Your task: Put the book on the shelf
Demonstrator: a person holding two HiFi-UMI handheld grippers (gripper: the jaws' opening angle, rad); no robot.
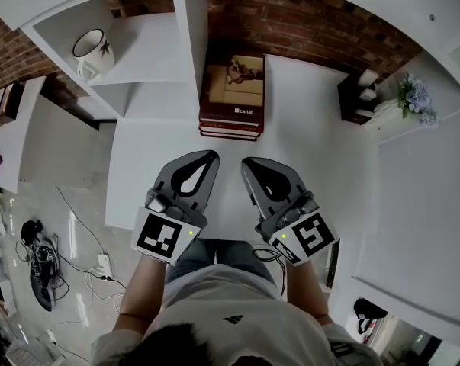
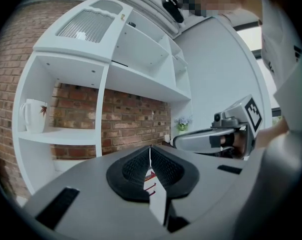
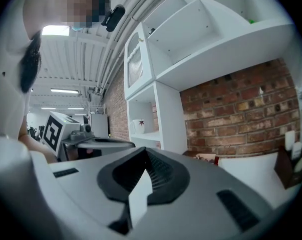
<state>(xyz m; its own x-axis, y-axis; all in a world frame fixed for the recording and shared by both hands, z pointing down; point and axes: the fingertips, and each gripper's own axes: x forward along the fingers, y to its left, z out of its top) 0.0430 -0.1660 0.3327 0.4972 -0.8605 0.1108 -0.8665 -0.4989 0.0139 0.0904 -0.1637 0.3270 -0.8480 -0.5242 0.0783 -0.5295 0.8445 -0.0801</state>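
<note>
Head view alone shows you the whole book stack (image 1: 231, 97); bare surface (image 1: 310, 139) separates it from your left gripper (image 1: 213, 155) and right gripper (image 1: 246, 162), both closed and empty.

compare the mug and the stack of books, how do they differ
The mug is white with a small dark leaf mark; the stack of books is dark red with a tan top cover. The mug stands upright in a shelf compartment; the stack of books lies flat on the table beside the shelf. Both rest on white surfaces.
</note>
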